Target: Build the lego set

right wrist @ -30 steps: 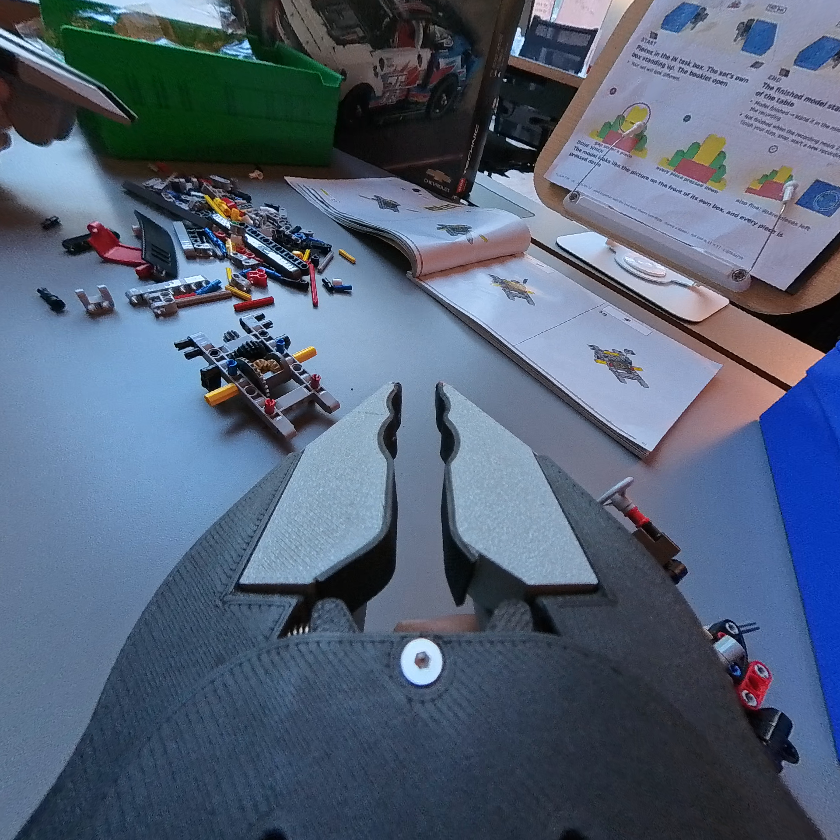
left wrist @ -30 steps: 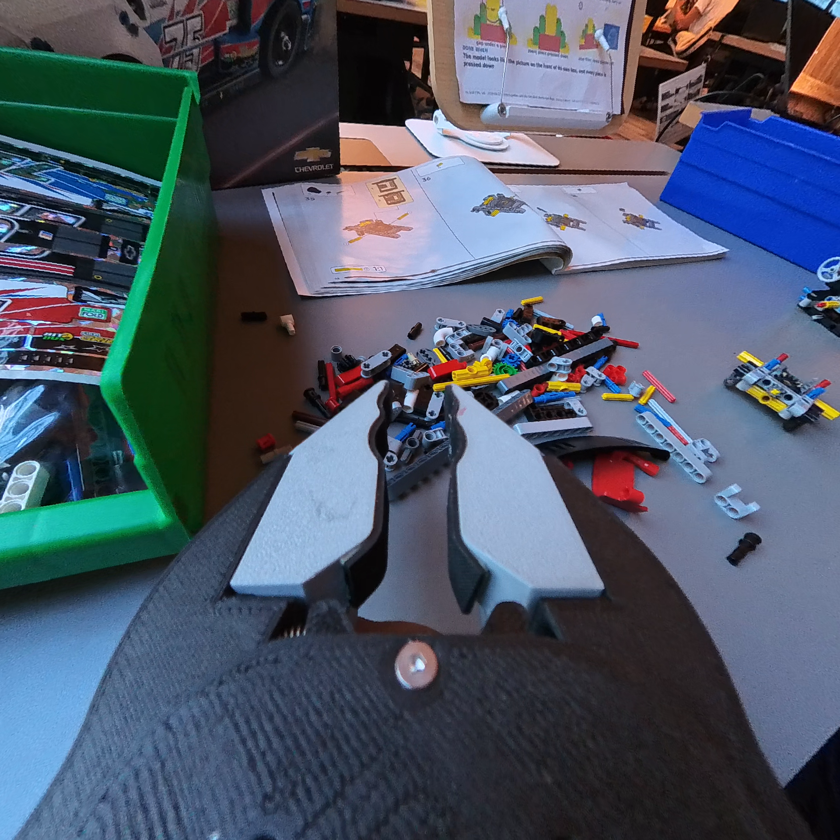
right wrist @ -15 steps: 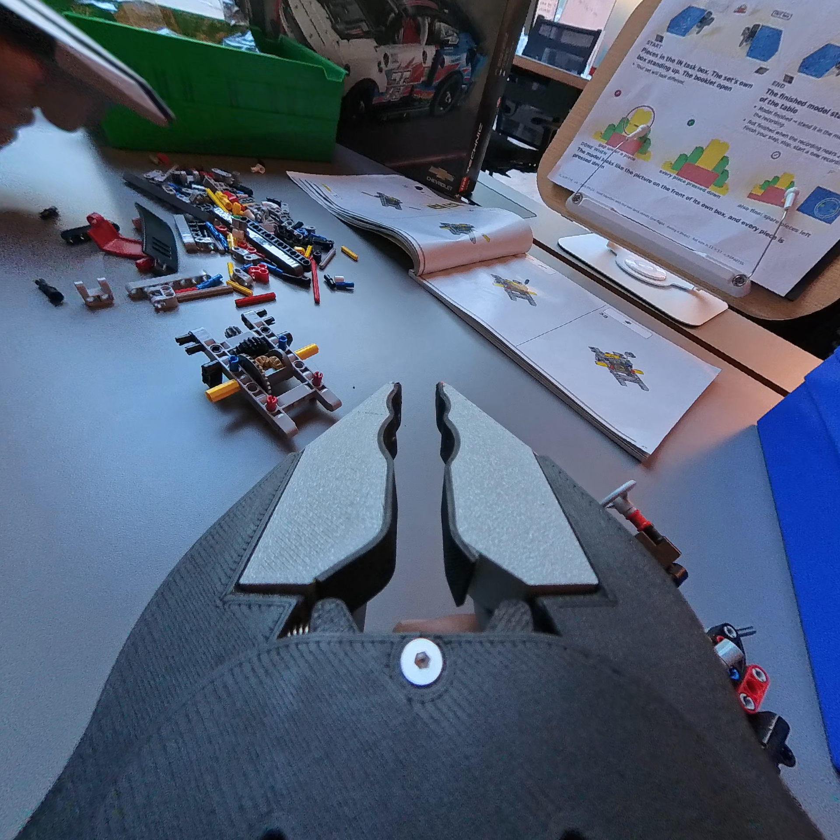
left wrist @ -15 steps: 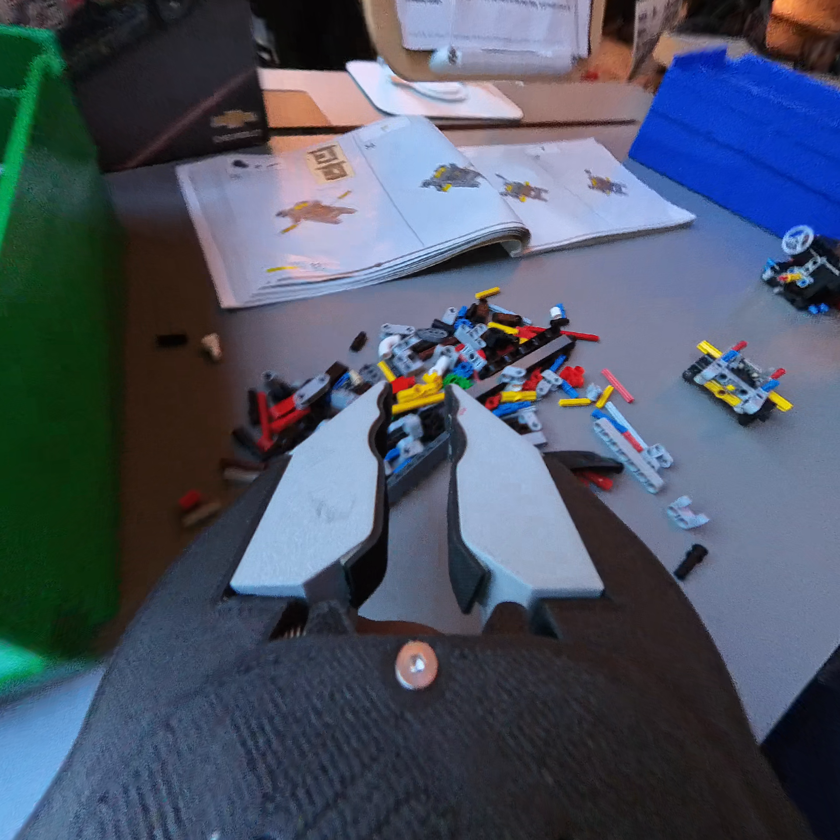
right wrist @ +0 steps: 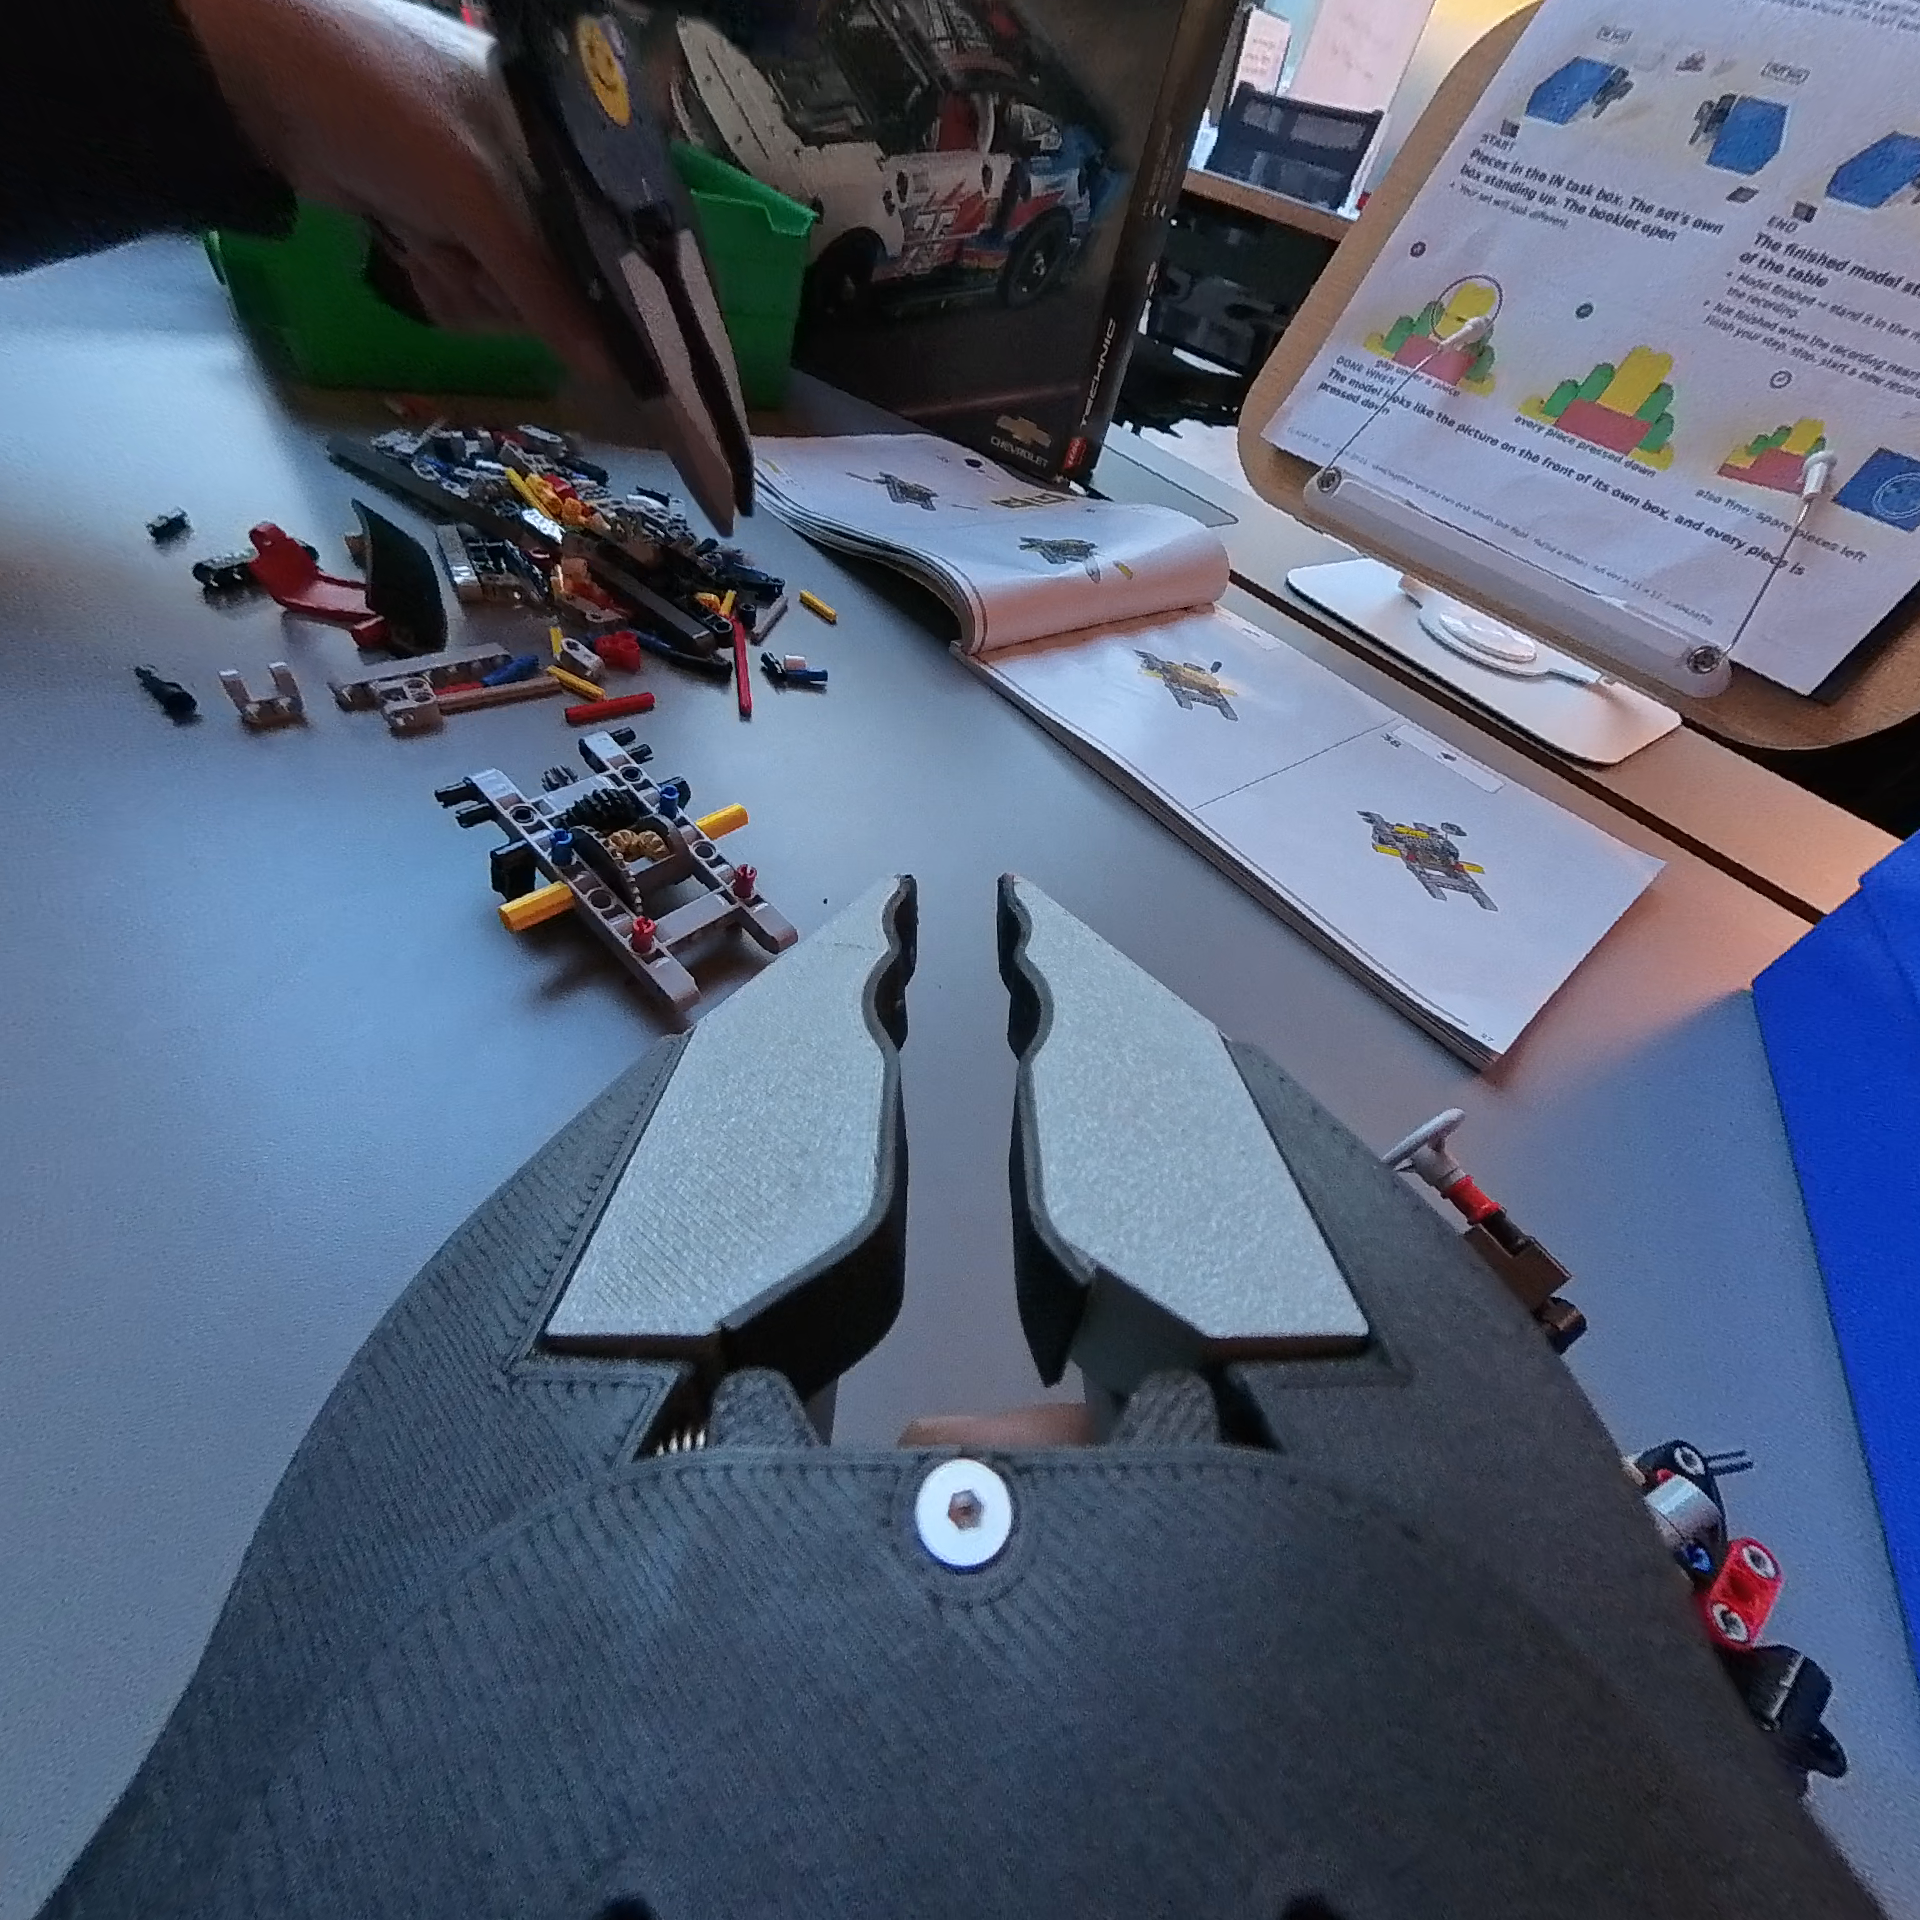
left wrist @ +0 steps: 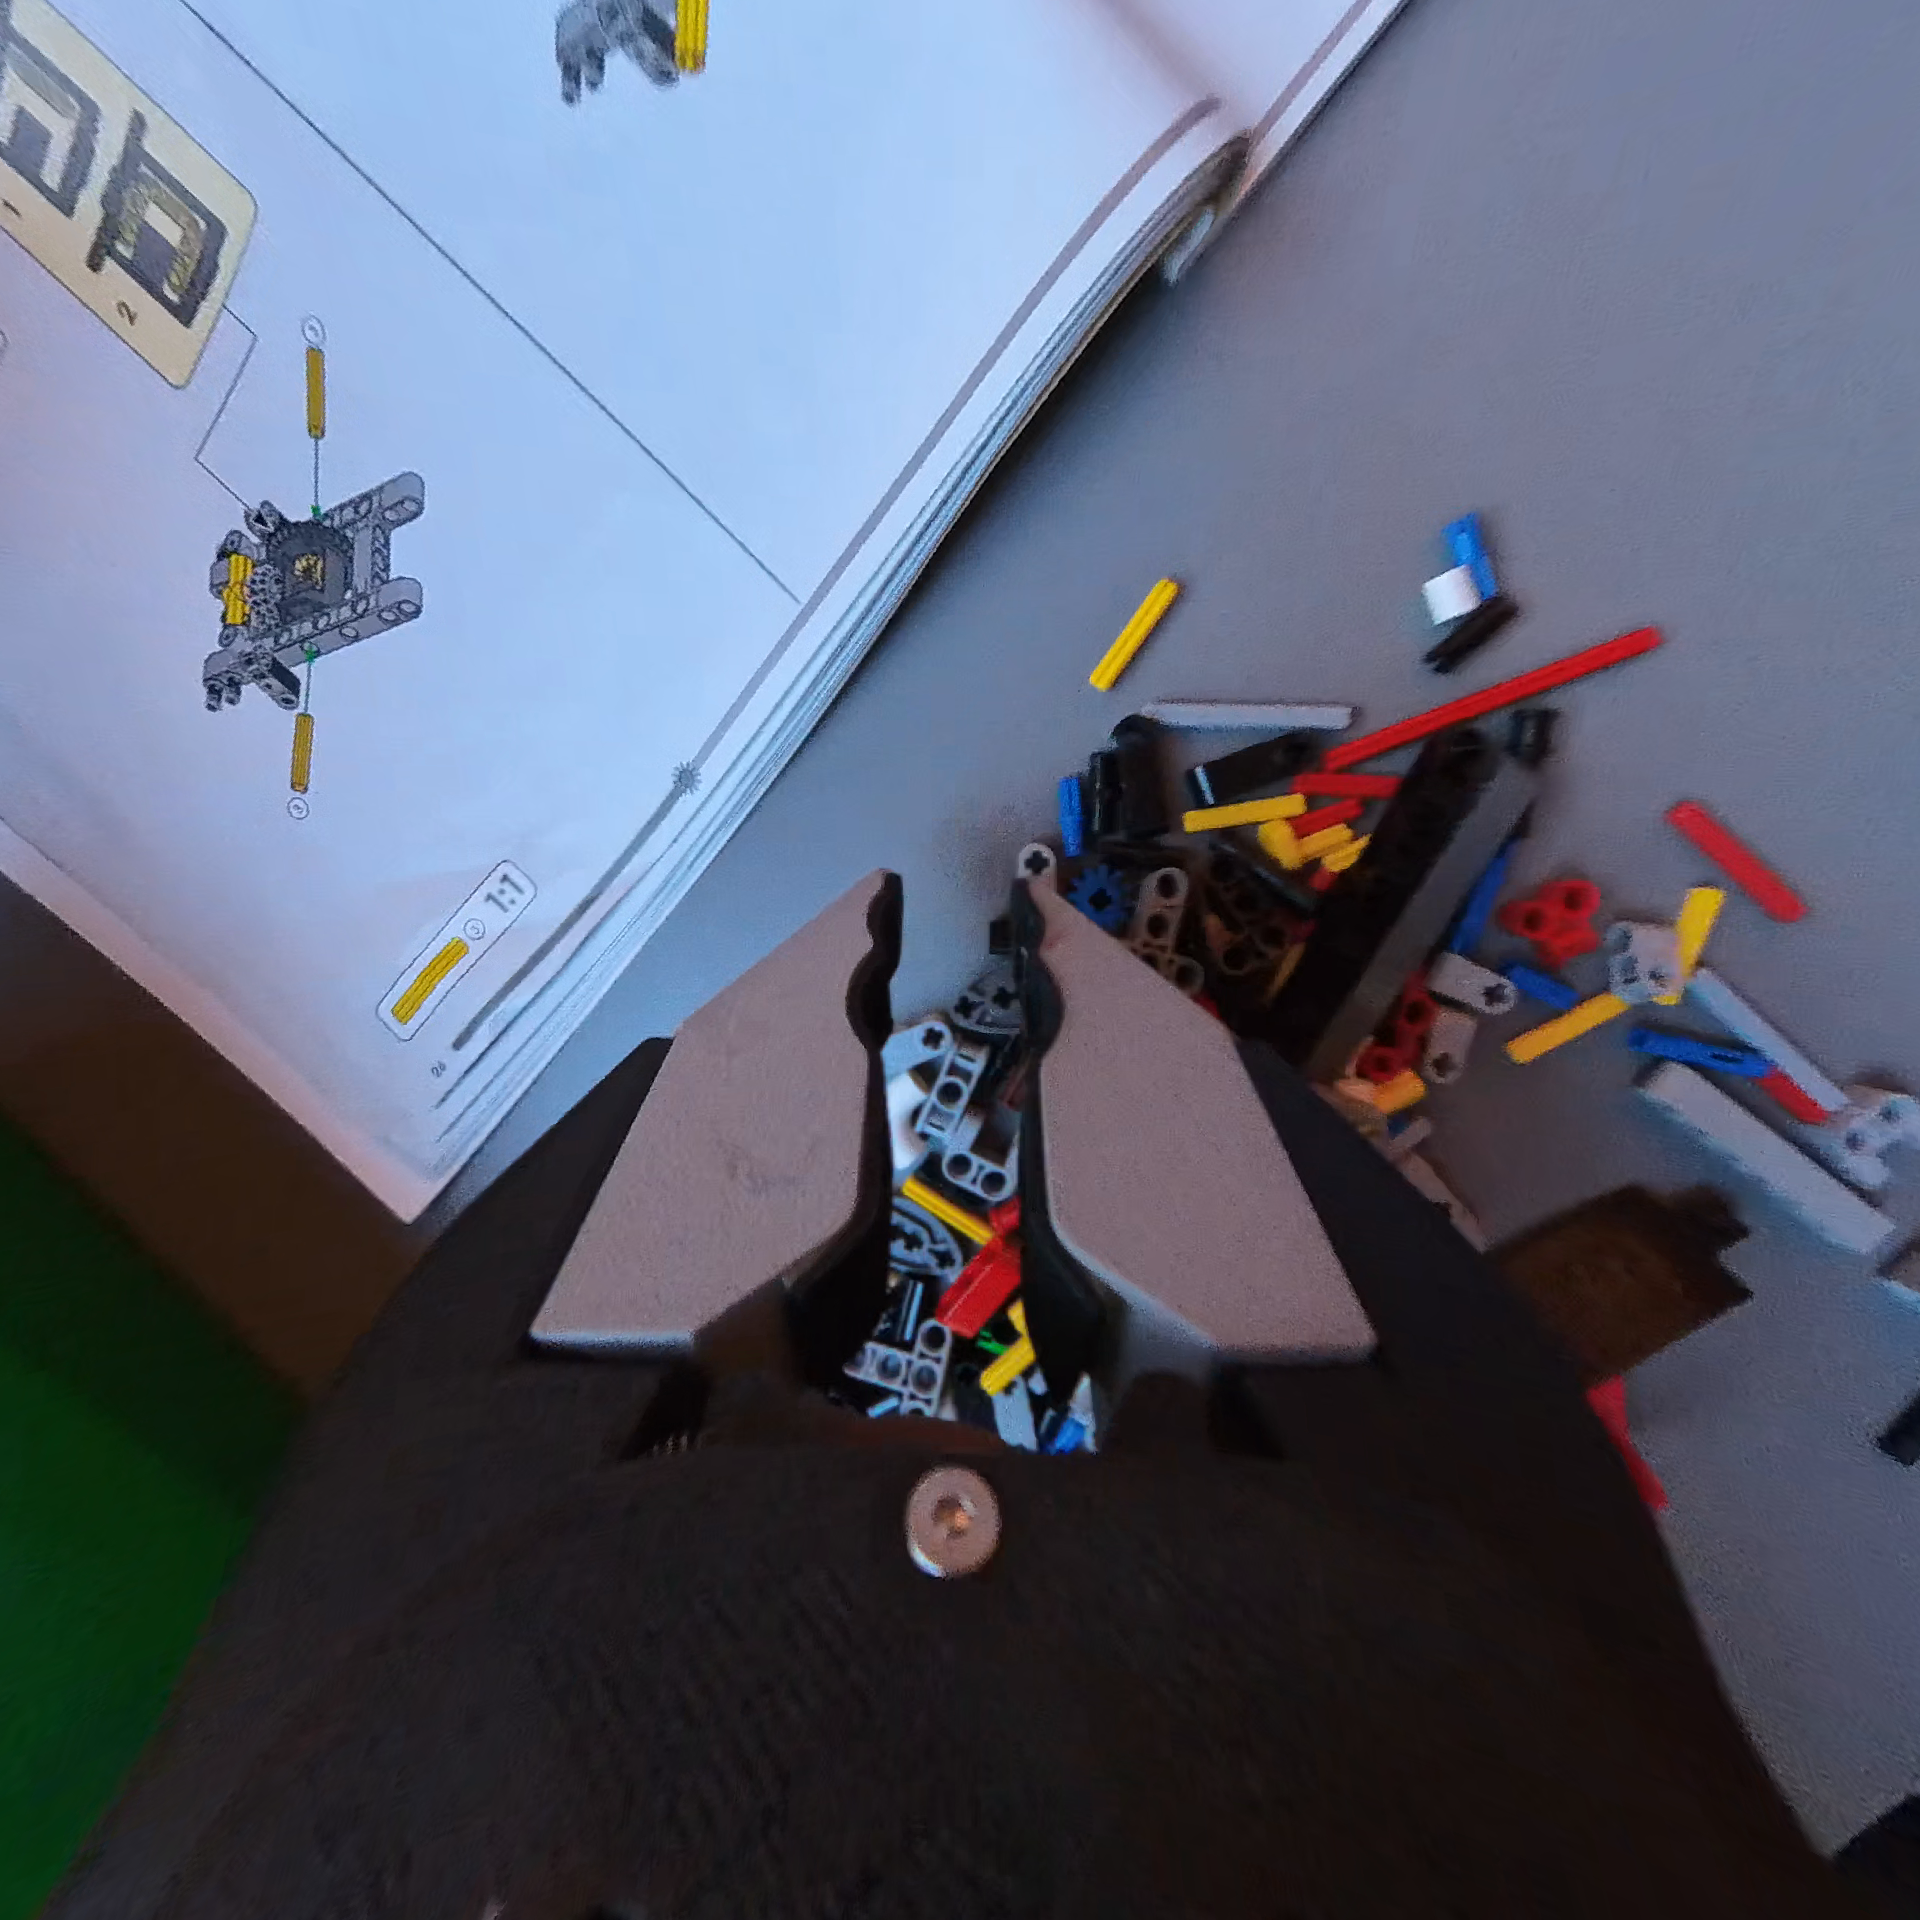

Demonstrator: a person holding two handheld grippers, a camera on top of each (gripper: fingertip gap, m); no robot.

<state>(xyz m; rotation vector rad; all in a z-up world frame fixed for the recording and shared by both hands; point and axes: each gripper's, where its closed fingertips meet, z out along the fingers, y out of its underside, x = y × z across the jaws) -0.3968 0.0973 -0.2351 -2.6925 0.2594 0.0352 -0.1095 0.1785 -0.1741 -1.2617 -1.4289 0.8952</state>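
Note:
My left gripper (left wrist: 961, 894) is open and empty, tilted steeply down over the far edge of the pile of loose lego pieces (left wrist: 1299, 883), close to the open instruction booklet (left wrist: 520, 416). No piece sits between its fingertips. In the right wrist view the left gripper (right wrist: 717, 499) hangs above the pile (right wrist: 582, 540), held by a hand. My right gripper (right wrist: 956, 894) is open and empty, low over the grey table, just right of a partly built grey frame with gears and a yellow axle (right wrist: 623, 862).
A green bin (right wrist: 499, 312) and the set's box (right wrist: 987, 208) stand at the back. The booklet (right wrist: 1195, 707) lies centre right, and a sheet on a stand (right wrist: 1610, 312) is behind it. A blue bin (right wrist: 1849, 1143) stands at right, with small built parts (right wrist: 1714, 1558) beside my right gripper. The left gripper's tips are roughly 30 cm from the right gripper's.
My left gripper has moved forward over the pile towards the booklet and tipped downward, its jaws staying apart and empty. The right gripper has not moved.

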